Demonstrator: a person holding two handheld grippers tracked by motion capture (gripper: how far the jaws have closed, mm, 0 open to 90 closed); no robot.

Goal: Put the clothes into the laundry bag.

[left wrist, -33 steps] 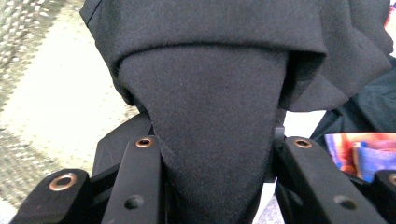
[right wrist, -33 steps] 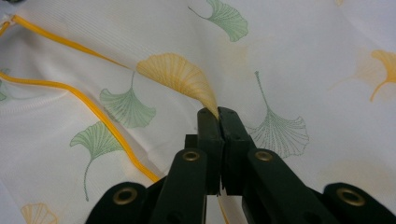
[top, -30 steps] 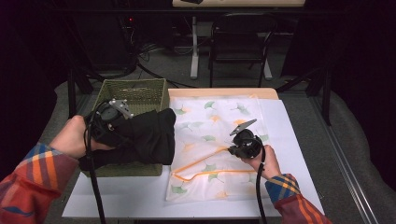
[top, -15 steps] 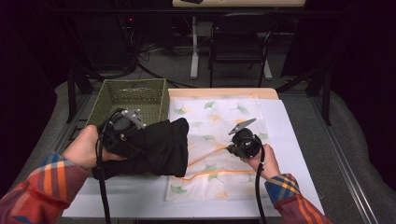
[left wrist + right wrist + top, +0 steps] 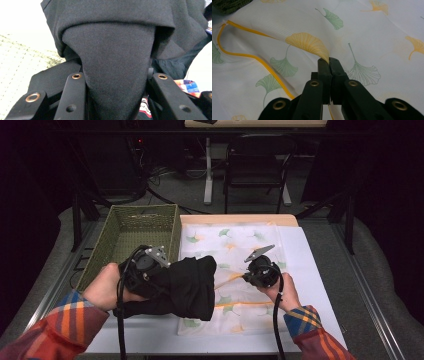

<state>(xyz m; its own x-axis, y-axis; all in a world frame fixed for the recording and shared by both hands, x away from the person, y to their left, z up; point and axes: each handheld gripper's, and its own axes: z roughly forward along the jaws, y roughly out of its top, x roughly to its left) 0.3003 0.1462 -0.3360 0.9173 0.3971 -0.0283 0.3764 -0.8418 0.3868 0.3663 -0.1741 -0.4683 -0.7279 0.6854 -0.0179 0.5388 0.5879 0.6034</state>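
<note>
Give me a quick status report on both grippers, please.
Left hand-held gripper clamped on black garment. Right hand-held gripper pinching leaf-print cloth. Basket beside, nothing blocking.
</note>
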